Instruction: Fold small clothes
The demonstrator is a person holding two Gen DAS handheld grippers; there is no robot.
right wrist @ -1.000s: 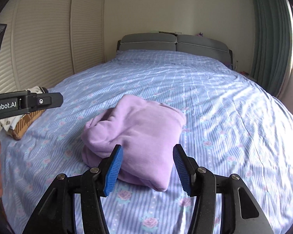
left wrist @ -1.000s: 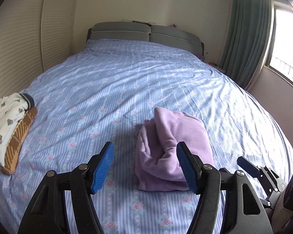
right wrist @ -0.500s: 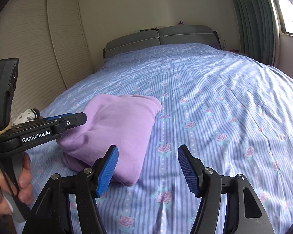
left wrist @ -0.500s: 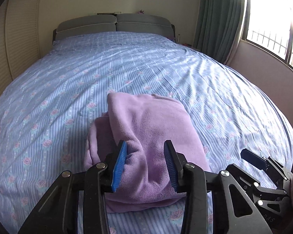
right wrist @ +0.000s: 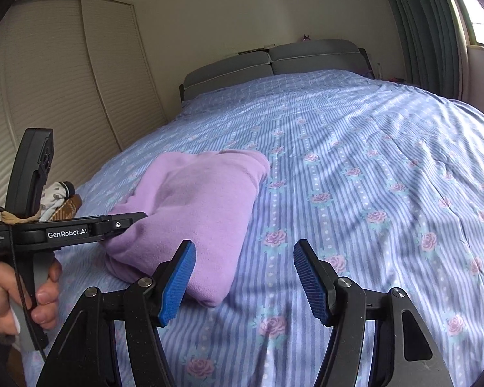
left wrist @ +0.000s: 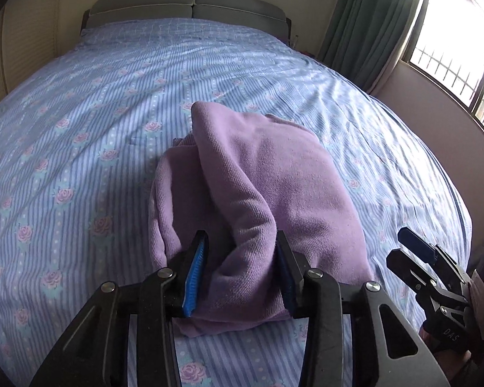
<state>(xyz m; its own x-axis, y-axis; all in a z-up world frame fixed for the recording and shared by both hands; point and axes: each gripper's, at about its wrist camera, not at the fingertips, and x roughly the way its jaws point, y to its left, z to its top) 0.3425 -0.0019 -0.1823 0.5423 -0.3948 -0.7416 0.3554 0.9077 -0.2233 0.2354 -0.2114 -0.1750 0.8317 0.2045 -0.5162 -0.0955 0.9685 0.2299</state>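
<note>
A folded lilac garment point(left wrist: 261, 193) lies on the blue rose-print bed sheet point(left wrist: 80, 129). My left gripper point(left wrist: 240, 271) is shut on the near fold of the lilac garment, its blue pads pressing the cloth from both sides. In the right wrist view the same garment point(right wrist: 196, 206) lies left of centre, and my left gripper point(right wrist: 135, 219) reaches into its near left side. My right gripper point(right wrist: 247, 283) is open and empty, just above the sheet to the right of the garment's near corner. It also shows at the right edge of the left wrist view point(left wrist: 416, 248).
A small pile of folded clothes, white patterned over brown check point(right wrist: 59, 200), sits at the bed's left edge. A grey headboard point(left wrist: 190, 6) stands at the far end. Louvred wardrobe doors point(right wrist: 64, 96) are on the left, green curtains point(left wrist: 371, 25) and a window on the right.
My left gripper moved onto the lilac garment and closed on its near fold. My right gripper drew back to the right of the garment and stayed open.
</note>
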